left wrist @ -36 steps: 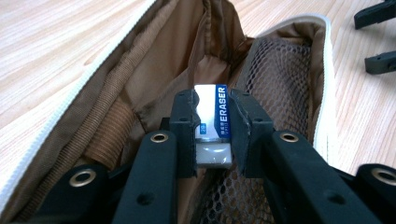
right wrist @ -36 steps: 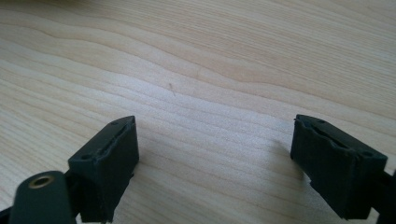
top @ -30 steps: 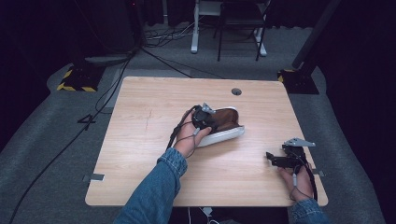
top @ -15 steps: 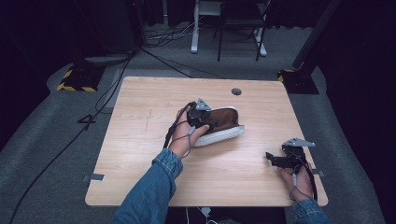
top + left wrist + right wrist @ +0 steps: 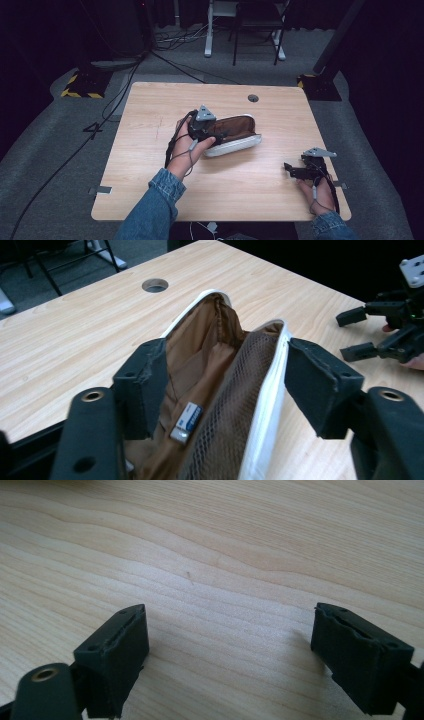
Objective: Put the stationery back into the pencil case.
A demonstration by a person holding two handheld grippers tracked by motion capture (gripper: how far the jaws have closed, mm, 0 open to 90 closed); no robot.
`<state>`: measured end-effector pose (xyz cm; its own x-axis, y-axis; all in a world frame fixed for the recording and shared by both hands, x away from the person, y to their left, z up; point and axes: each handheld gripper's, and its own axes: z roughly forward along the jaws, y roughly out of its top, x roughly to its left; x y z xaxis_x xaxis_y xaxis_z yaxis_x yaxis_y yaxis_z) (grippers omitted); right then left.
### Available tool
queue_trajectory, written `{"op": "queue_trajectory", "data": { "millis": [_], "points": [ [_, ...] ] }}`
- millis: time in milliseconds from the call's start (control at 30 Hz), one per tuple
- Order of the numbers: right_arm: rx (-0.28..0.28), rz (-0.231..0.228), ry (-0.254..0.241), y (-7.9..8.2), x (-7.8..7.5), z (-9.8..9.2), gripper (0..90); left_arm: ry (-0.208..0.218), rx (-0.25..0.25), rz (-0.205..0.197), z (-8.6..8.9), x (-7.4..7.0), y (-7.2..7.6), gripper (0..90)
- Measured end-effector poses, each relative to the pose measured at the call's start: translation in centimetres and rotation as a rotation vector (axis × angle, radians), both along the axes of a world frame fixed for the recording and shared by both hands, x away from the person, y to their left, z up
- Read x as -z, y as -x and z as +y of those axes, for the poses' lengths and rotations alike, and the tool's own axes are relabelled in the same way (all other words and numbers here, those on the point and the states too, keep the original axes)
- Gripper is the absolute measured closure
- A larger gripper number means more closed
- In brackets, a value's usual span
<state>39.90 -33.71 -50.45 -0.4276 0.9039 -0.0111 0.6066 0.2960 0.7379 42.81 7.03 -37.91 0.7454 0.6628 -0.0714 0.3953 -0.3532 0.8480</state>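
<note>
A white pouch (image 5: 235,134) with a brown lining lies open in the middle of the wooden table (image 5: 150,115). My left gripper (image 5: 215,132) hovers over its left end. Its jaws have just been opening and now stand apart, the pads clear of the fabric. Below and between them in the left gripper view (image 5: 227,360) are the pouch mouth (image 5: 220,345), its brown mesh pocket and white rim. A small white and blue eraser (image 5: 186,421) lies inside on the lining. My right gripper (image 5: 291,170) rests open at the table's right front, with bare wood between its jaws (image 5: 230,625).
A round cable hole (image 5: 253,98) sits in the table behind the pouch. On the grey floor beyond are cables, a yellow-and-black striped base (image 5: 80,87) and white furniture legs (image 5: 207,30). The right gripper (image 5: 380,335) shows far right in the left gripper view.
My left gripper has risen and drawn back to the left off the pouch, and its jaws have spread. The pouch stays on the table. The right hand has not moved.
</note>
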Motion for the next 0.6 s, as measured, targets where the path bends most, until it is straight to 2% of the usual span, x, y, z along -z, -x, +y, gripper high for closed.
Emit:
{"op": "queue_trajectory", "data": {
  "millis": [100, 300, 600],
  "points": [
    [0.002, -0.001, -0.001, 0.0, 0.0, 0.0, 15.8, -0.030, -0.014, -0.009, 0.7, -0.1, 0.8, 31.0],
    [-0.003, 0.000, -0.001, -0.1, 0.0, 0.1, 15.8, -0.025, -0.035, -0.005, 2.5, -0.1, 2.3, 28.5],
    [-0.001, 0.001, -0.001, -0.1, 0.0, 0.1, 15.8, -0.062, -0.068, -0.007, 4.8, 0.1, 3.7, 26.1]
  ]
}}
